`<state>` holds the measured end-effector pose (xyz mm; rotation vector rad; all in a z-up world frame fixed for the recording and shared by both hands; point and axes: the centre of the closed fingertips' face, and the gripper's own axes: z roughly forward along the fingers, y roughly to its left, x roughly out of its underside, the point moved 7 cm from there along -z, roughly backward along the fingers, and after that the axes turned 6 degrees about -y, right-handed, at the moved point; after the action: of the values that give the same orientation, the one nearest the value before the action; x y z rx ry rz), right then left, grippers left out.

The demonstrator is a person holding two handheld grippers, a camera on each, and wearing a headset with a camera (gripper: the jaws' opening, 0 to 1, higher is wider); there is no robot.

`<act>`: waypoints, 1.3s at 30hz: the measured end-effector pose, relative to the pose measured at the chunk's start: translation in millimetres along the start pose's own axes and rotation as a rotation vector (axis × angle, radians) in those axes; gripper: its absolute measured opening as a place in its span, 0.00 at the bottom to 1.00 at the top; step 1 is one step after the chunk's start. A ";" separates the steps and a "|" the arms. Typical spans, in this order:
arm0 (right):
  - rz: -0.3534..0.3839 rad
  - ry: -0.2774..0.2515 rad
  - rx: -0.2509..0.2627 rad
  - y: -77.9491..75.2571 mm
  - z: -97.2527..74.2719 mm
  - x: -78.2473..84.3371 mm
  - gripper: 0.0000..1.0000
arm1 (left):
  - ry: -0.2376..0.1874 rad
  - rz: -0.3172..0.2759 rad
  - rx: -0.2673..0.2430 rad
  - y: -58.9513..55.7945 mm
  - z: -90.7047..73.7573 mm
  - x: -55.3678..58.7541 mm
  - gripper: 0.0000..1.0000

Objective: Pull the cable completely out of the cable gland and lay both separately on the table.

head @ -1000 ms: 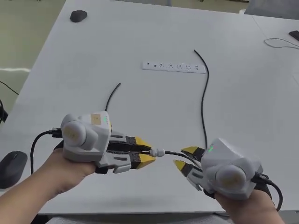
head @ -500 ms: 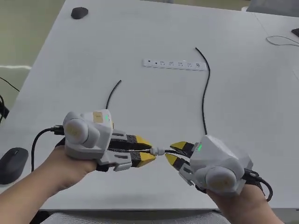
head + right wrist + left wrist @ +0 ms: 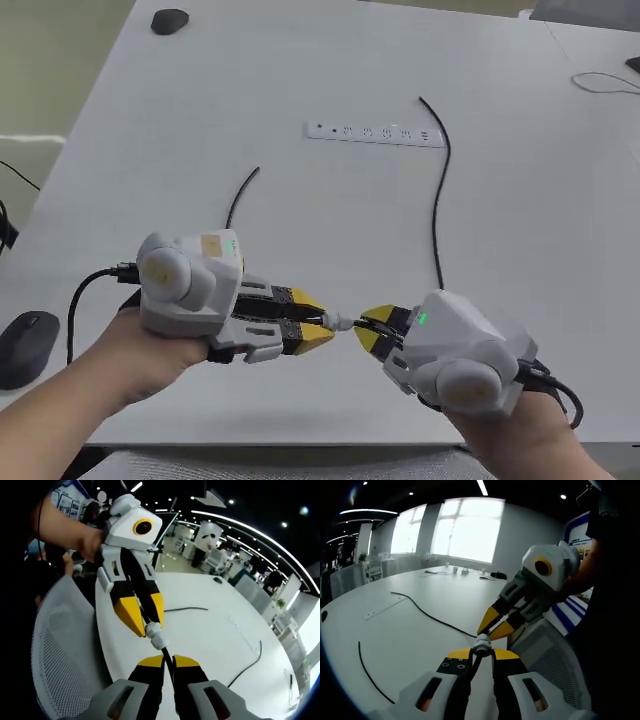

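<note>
The cable gland [image 3: 343, 324] is held above the bench [image 3: 200, 110], well nearer the person than the power strip [image 3: 374, 133]. It is gripped at the tips of the left tongs [image 3: 325, 323], which are clenched on it. The right tongs [image 3: 368, 328] are clenched on the black cable [image 3: 167, 661] just beside the gland, and the cable is not yet pulled out of it. A short black wire [image 3: 240, 200] is laid left of the power strip.
</note>
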<state>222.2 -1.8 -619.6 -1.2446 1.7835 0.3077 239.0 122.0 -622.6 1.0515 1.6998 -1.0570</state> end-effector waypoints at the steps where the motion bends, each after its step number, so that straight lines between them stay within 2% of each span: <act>1: 0.009 0.001 -0.002 0.3 0.1 0.4 0.00 | 0.000 0.002 0.000 -0.1 0.0 0.0 0.15; 17: 0.128 0.013 0.008 -5.6 5.0 5.1 0.00 | -0.003 0.012 -0.008 1.7 1.3 -0.7 0.14; 23: 0.145 0.022 0.015 -9.0 5.8 7.7 0.00 | -0.005 0.016 -0.014 4.0 0.0 -2.2 0.14; 30: 0.212 0.056 0.042 -17.5 4.5 24.9 0.00 | -0.014 0.012 -0.022 5.5 -3.8 -2.9 0.15; 39: 0.335 0.094 0.096 -26.1 2.3 47.7 0.00 | -0.036 0.006 -0.019 4.8 -3.0 -6.9 0.15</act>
<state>241.8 -41.8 -651.0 -0.9032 2.0647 0.3528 244.8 124.7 -616.4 1.0185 1.6739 -1.0482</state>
